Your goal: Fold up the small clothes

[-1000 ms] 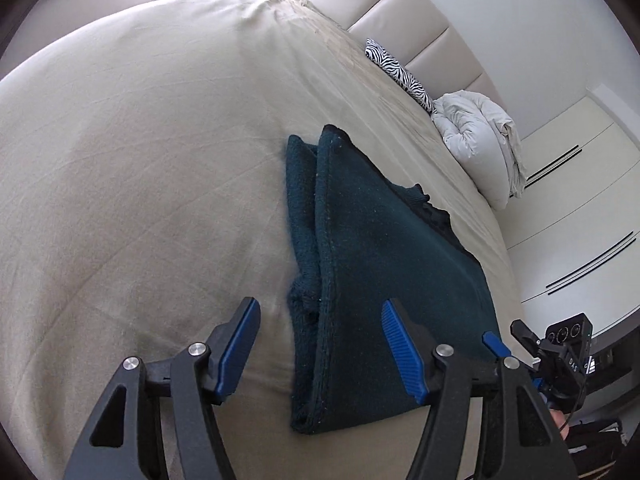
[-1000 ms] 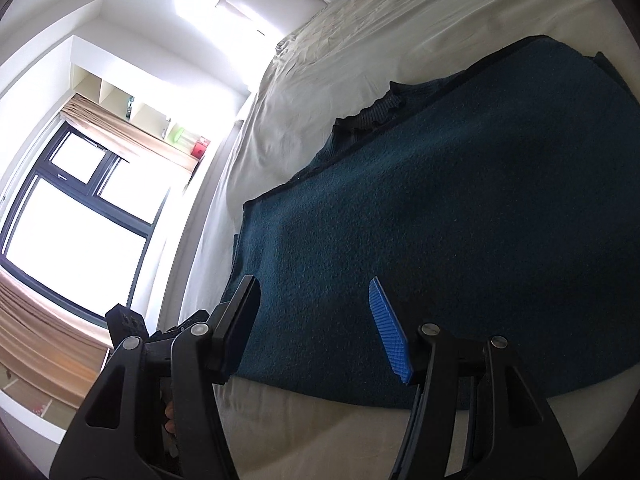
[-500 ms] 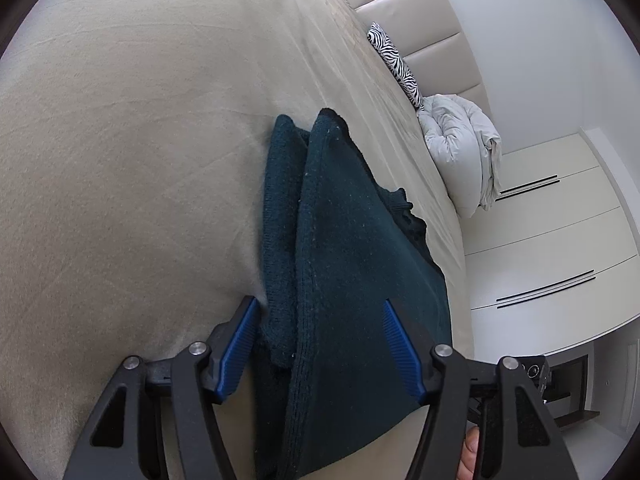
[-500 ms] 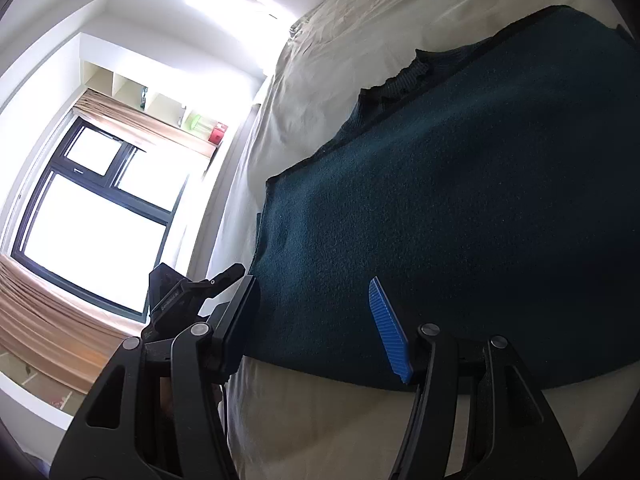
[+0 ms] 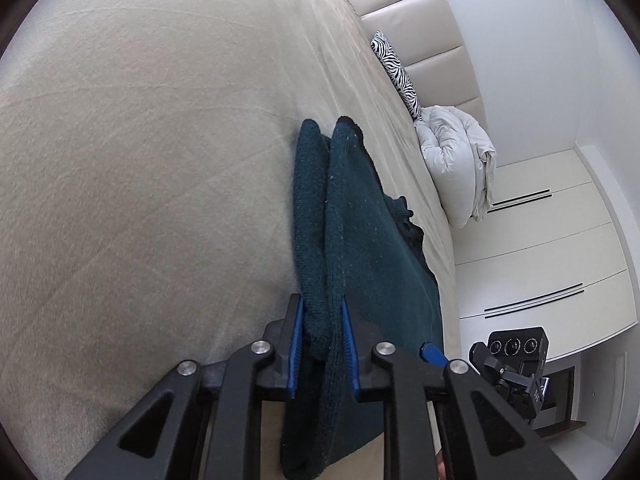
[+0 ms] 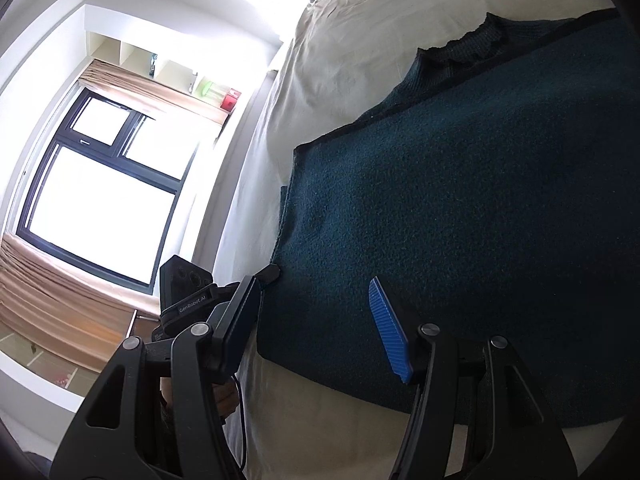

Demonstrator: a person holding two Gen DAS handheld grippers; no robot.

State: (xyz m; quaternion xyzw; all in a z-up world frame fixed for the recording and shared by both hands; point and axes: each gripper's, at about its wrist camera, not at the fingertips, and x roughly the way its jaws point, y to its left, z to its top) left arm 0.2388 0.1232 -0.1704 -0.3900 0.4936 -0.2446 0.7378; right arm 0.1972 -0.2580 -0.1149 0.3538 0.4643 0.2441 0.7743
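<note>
The left claw (image 5: 322,344) is clamped on the near edge of the dark green sweater (image 5: 360,240), which lies on the bed (image 5: 140,160) in the lower centre of the left view. The right claw (image 6: 316,320) hangs spread wide over the sweater's near corner, lower middle of its frame, gripping nothing. The left bite seems to take several bunched layers; lifting with only that side held could drag the sweater askew, spill a layer and undo the fold. Closing the right claw short of the hem would miss the cloth.

Dark teal knit garment (image 5: 360,240) lies folded flat on the beige bed (image 5: 140,160).
</note>
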